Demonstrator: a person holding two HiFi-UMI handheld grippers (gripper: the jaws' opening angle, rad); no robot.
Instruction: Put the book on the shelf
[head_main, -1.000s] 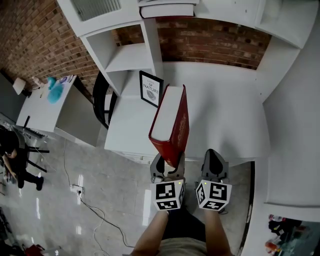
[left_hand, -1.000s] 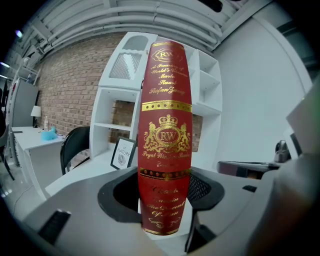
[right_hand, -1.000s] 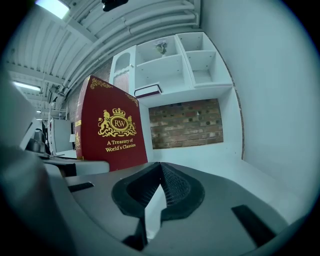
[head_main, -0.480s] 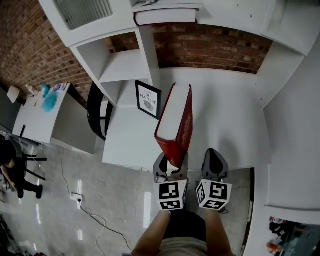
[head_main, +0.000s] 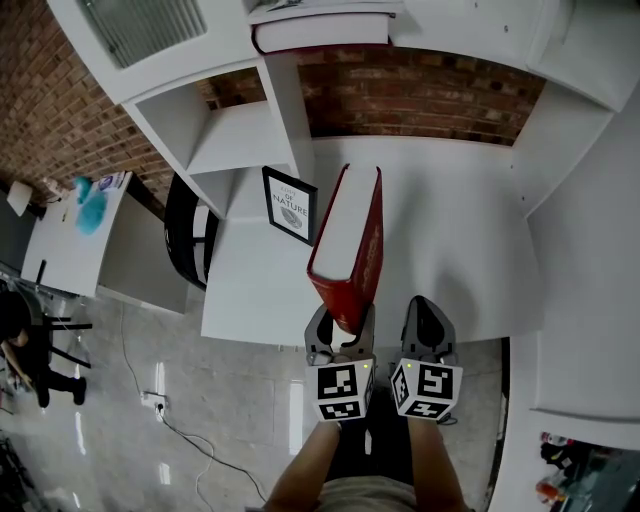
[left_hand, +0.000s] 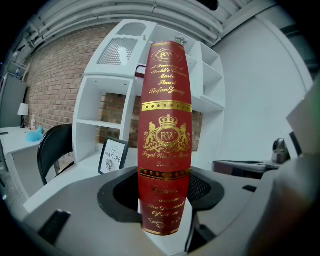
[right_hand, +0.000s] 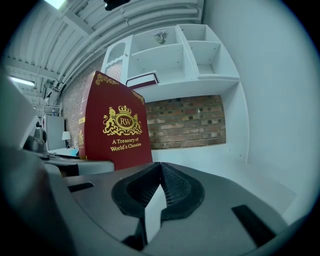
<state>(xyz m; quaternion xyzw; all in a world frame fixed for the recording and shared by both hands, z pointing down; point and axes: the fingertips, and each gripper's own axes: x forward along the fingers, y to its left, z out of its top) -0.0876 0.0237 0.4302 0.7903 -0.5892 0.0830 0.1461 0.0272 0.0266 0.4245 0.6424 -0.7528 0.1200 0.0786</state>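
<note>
A thick red book (head_main: 347, 247) with gold print stands upright in my left gripper (head_main: 338, 331), whose jaws are shut on its lower end. In the left gripper view its spine (left_hand: 165, 135) faces the camera. The right gripper view shows its front cover (right_hand: 116, 130) to the left. My right gripper (head_main: 428, 325) hangs beside the left one, shut with nothing in it. Both are held over the near edge of the white desk (head_main: 450, 250). The white shelf unit (head_main: 225, 130) rises behind the desk, with another book (head_main: 320, 30) lying flat on an upper board.
A framed "of nature" print (head_main: 289, 204) leans on the desk at the shelf's foot. A black chair (head_main: 185, 225) stands left of the desk. A second white table (head_main: 75, 225) with a teal object is farther left. A brick wall (head_main: 420, 95) backs the desk.
The view has shifted slightly nearer the shelf unit, and the book now stands a little more upright in the left gripper. The right gripper keeps its place beside it.
</note>
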